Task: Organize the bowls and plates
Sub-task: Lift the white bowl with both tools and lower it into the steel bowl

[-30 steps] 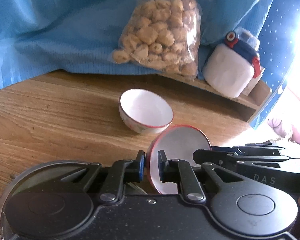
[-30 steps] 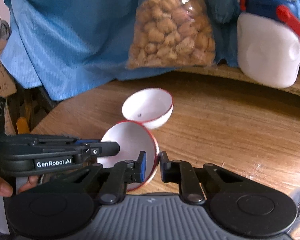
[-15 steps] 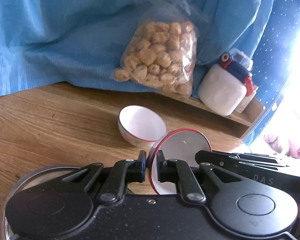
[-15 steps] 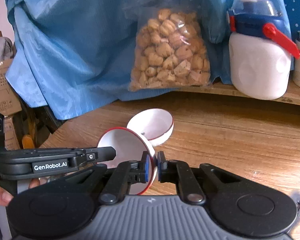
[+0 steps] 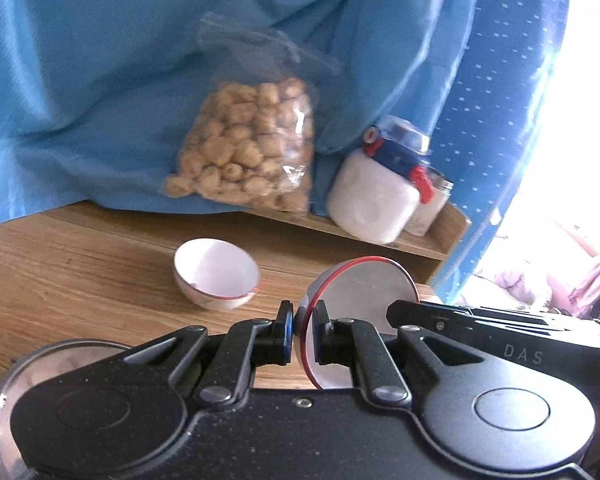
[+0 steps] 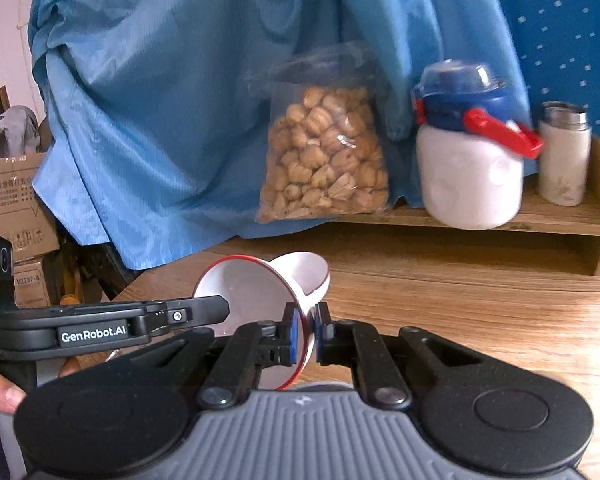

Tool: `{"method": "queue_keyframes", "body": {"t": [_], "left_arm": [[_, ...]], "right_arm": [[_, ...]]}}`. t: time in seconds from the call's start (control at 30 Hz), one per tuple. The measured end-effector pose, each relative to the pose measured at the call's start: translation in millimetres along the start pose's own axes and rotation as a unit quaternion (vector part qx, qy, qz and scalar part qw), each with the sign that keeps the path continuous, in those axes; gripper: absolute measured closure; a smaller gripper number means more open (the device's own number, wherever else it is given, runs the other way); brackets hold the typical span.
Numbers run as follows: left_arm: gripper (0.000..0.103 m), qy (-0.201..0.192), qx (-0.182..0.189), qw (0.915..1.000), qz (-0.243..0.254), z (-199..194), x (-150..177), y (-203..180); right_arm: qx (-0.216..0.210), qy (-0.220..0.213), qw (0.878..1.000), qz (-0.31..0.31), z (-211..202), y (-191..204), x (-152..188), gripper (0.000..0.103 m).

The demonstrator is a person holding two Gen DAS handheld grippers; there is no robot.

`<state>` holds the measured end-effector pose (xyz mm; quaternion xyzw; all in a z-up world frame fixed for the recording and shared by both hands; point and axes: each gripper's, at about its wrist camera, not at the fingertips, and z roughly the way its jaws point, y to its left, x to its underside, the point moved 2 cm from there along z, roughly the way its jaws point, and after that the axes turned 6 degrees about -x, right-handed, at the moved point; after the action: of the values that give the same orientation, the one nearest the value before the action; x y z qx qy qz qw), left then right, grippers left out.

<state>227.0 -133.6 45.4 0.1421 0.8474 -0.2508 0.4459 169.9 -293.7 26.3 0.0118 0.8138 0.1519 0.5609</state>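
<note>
A white bowl with a red rim (image 5: 364,292) hangs tilted on its edge above the wooden table (image 5: 80,280). My left gripper (image 5: 302,332) is shut on its near rim. In the right wrist view the same bowl (image 6: 248,292) is pinched at the opposite rim by my right gripper (image 6: 308,332), also shut. Each gripper shows at the side of the other's view. A second red-rimmed white bowl (image 5: 216,272) stands upright on the table just beyond, partly hidden behind the held bowl in the right wrist view.
A clear bag of snacks (image 5: 244,152) and a white jar with a blue lid (image 5: 376,196) stand on a low wooden shelf (image 6: 500,220) before a blue cloth. A white flask (image 6: 564,152) stands at the far right. A round grey plate (image 5: 40,364) lies under my left gripper. Cardboard boxes (image 6: 12,200) are off the table's left.
Both grippers closed tighter on the bowl's rim, then rose and drew back with it. The second bowl and the shelf now look farther away.
</note>
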Motion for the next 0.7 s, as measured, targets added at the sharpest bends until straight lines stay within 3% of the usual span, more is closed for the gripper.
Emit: {"method": "queue_keyframes", "body": {"t": [0.43, 0.7], "left_arm": [[0.094, 0.030, 0.048, 0.9978, 0.035, -5.0, 26.6, -38.5], [0.094, 0.051, 0.048, 0.9965, 0.047, -4.4, 44.5, -45.0]], "right_arm": [[0.031, -0.006, 0.999, 0.033, -52.6, -18.3, 27.3, 0.094], [0.038, 0.012, 0.998, 0.044, -63.6, -21.2, 44.6, 0.094]]}}
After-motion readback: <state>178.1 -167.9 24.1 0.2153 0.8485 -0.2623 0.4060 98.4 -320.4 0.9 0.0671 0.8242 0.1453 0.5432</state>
